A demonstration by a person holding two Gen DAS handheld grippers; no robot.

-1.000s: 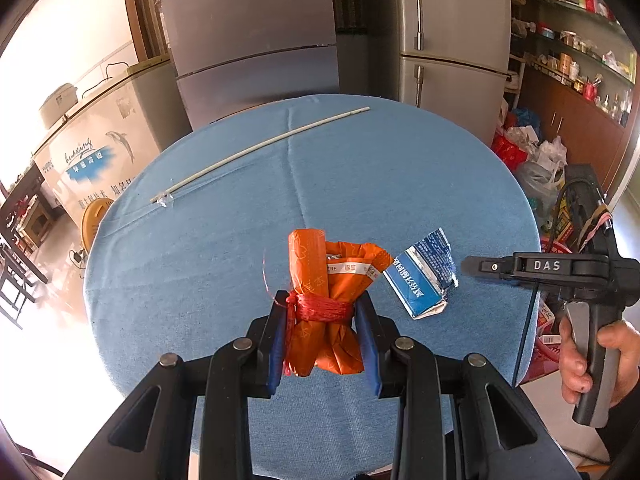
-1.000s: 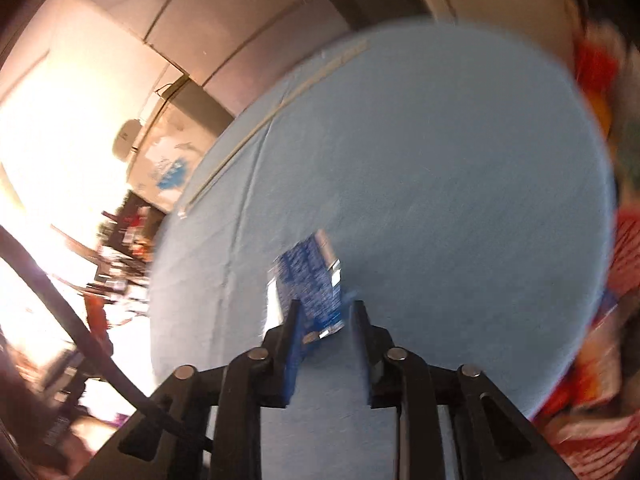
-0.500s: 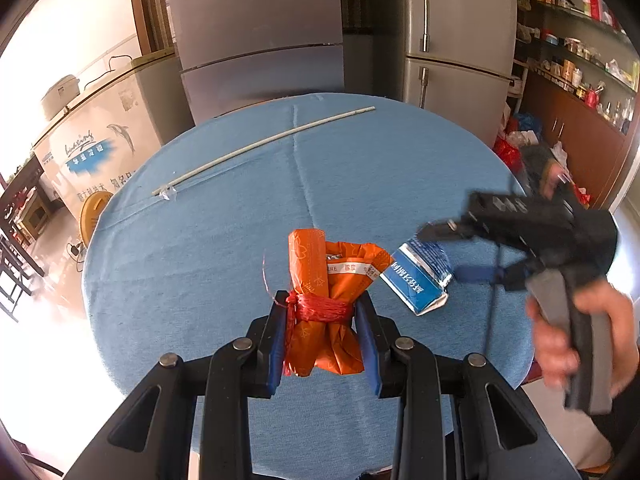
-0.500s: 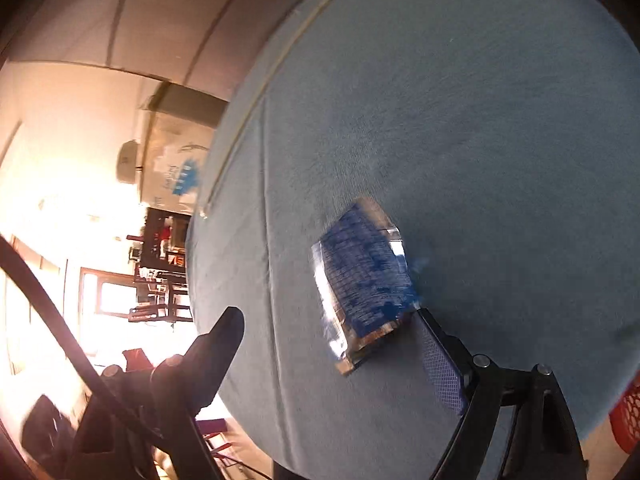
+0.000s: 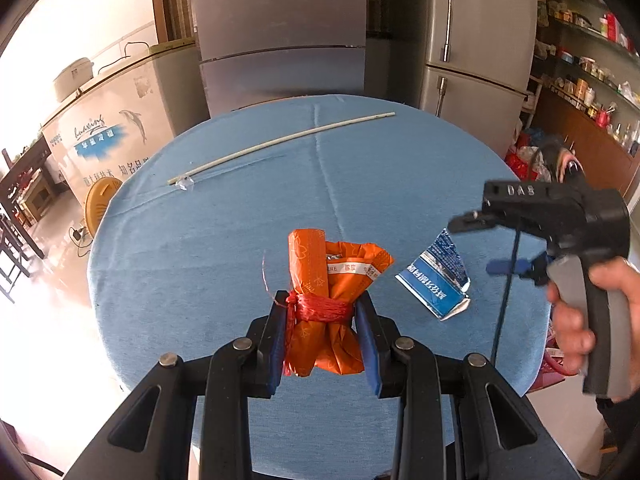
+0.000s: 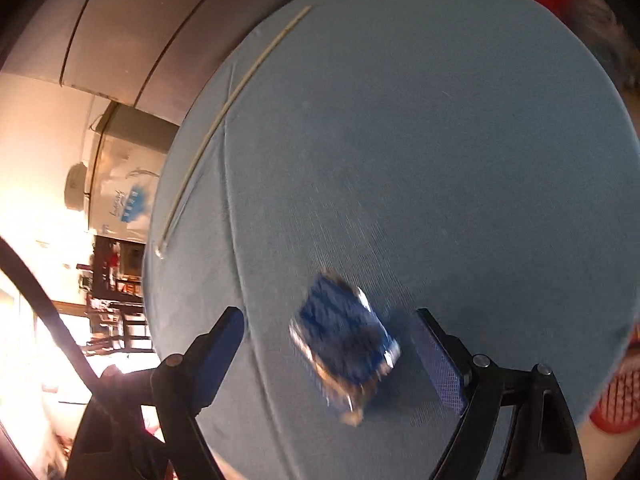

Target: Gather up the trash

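My left gripper [image 5: 322, 312] is shut on an orange wrapper bundle [image 5: 336, 276] tied with red string, held just over the near part of the round blue table [image 5: 240, 240]. To its right a blue foil packet [image 5: 436, 280] lies on the cloth. A hand [image 5: 580, 320] holds my right gripper [image 5: 480, 246] just right of it. In the right wrist view the right gripper [image 6: 328, 316] stands open wide, and the blurred packet [image 6: 346, 344] lies between its fingers, with neither pad pressing on it.
A long thin white stick [image 5: 280, 144] lies across the far side of the table [image 6: 440, 140]. Grey refrigerators [image 5: 280, 40] stand behind, a white chest freezer [image 5: 112, 128] at left, shelves at right. A red basket [image 6: 616, 400] sits below the table's right edge.
The right gripper's jaws, narrow around the packet a second ago, have spread wide and the gripper has rolled and shifted over the packet. The left gripper keeps its hold on the orange bundle.
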